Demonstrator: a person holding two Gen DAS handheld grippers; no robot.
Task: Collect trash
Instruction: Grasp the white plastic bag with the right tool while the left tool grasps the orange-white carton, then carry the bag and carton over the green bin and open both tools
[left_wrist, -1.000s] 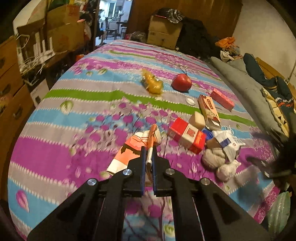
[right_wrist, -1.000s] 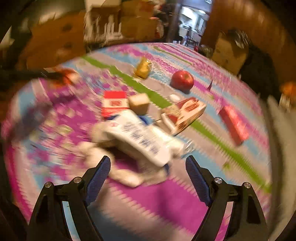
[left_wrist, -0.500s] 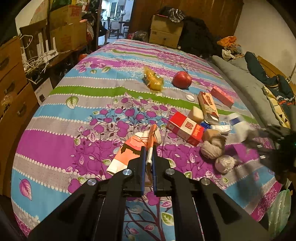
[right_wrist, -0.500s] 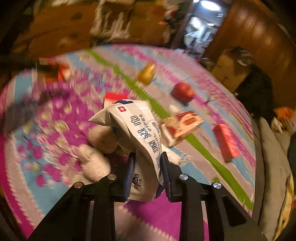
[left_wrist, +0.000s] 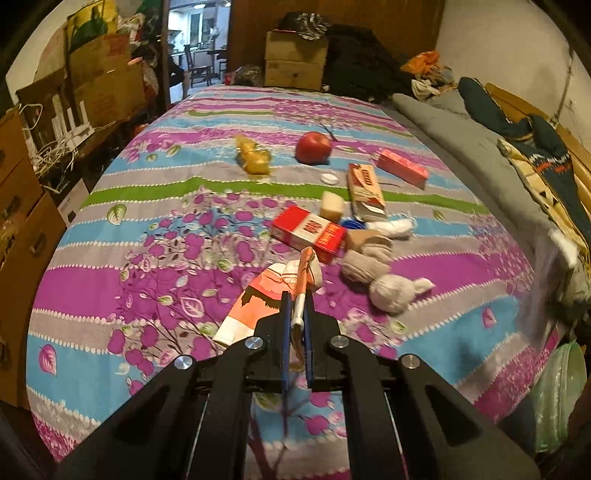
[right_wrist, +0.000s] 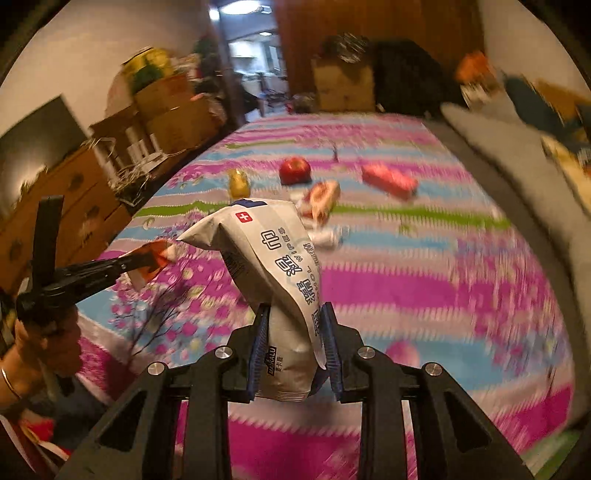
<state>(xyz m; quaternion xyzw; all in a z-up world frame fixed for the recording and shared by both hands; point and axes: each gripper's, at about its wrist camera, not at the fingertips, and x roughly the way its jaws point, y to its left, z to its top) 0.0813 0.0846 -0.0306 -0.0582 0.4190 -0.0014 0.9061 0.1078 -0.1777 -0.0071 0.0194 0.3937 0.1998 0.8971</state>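
Bed (left_wrist: 147, 258) is being cleared — the white wipes packet (right_wrist: 273, 266), lying in the pile a second ago, is now being held up off it, clamped in the right tongs (right_wrist: 295, 347). The orange wrapper (left_wrist: 266, 295) is being kept pinched in the fully shut left tongs (left_wrist: 297, 332). Red carton (left_wrist: 306, 230) and socks (left_wrist: 369, 258) are being left behind; near edge of bed is open — room for carrying away.

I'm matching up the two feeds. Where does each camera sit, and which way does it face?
Left wrist: on the left gripper, looking down the bed; gripper shut on an orange wrapper.
Right wrist: on the right gripper, facing up the bed; gripper shut on a wipes pack; a hand shows at left.
Both show the apple and the orange wrapper.
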